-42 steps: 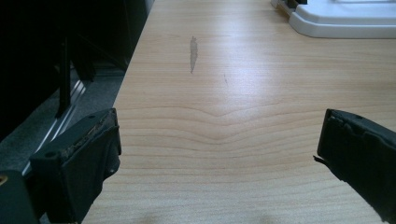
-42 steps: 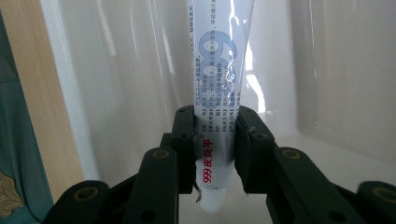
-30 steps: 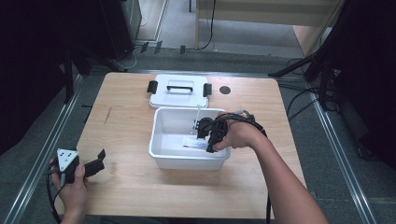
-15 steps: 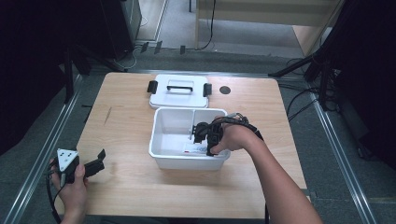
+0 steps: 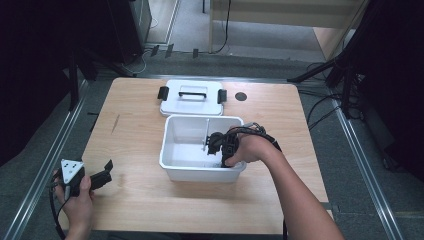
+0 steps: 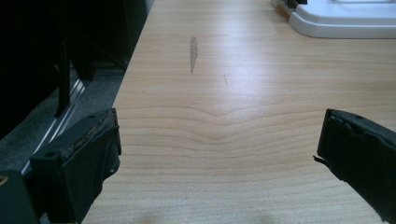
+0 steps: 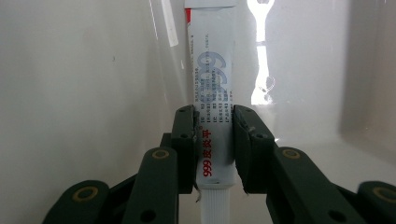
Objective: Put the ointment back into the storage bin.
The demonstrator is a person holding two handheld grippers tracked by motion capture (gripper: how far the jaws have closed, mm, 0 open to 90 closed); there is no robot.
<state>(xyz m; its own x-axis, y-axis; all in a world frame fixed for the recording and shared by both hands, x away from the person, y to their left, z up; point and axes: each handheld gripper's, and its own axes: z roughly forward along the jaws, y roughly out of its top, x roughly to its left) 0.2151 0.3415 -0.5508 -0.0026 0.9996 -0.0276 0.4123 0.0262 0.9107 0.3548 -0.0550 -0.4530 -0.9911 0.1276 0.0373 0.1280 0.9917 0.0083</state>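
Note:
A white tube (image 7: pixel 212 116) with red and blue print and a ribbed white cap sits between the pads of my right gripper (image 7: pixel 214 135), which is shut on it. In the high view my right gripper (image 5: pixel 214 143) reaches down inside the white plastic bin (image 5: pixel 172 167) at the table's middle, with the tube (image 5: pixel 205 140) standing upright in it. My left gripper (image 5: pixel 102 175) rests low over the front left of the table, well apart from the bin. Its jaws stand wide open over bare wood (image 6: pixel 224 135) with nothing between them.
The bin's white lid (image 5: pixel 192 97) with black latches and a handle lies flat behind the bin; its corner (image 6: pixel 345 23) appears in the left gripper view. A round dark hole (image 5: pixel 241 96) marks the table to the lid's right. Table edges drop to a metal rail.
My right gripper has sunk a little deeper into the bin and shifted slightly toward the front wall, still holding the tube. The left hand has stayed where it was.

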